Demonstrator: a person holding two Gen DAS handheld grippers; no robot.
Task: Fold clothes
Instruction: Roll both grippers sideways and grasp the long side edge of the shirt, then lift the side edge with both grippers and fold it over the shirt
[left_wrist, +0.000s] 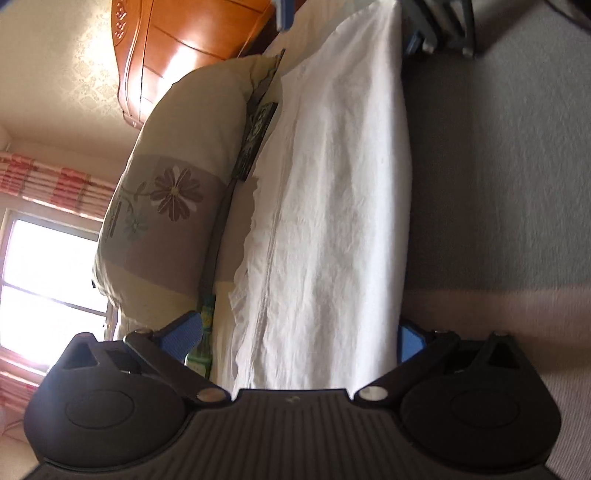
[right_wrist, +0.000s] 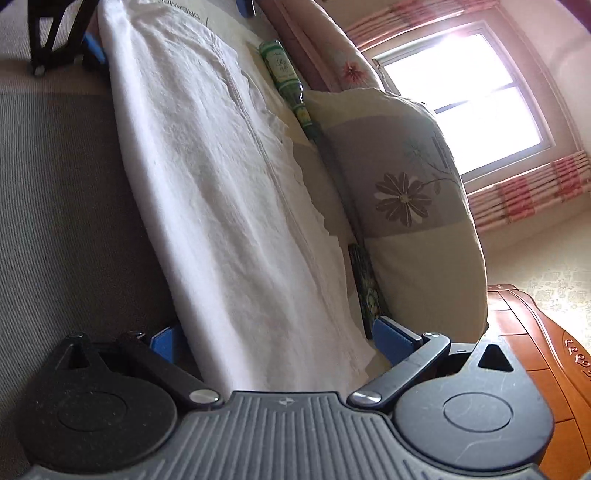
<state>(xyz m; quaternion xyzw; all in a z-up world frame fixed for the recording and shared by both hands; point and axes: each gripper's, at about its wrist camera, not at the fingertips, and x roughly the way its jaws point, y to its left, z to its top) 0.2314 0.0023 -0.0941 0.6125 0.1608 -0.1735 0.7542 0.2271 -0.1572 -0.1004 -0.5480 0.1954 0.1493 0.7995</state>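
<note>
My left gripper (left_wrist: 299, 343) and right gripper (right_wrist: 273, 341) spread wide, each straddling one end of white garment (left_wrist: 332, 192) on grey sofa (left_wrist: 498, 166). Mid-fold step; next: pinch ends, lift evenly.

Wrinkled matt white cloth garment (left_wrist: 332, 206) (glossy varnished wood headboard (left_wrist: 177, 48) behind).

Location: a home bedroom. I work on a bed surface (left_wrist: 498, 184) with a flower-print pillow (right_wrist: 402, 192) beside it, a carved wooden headboard (left_wrist: 177, 48), patterned wallpaper (left_wrist: 70, 59), and 1 window (right_wrist: 469, 99) with pink striped curtains (right_wrist: 532, 188).
</note>
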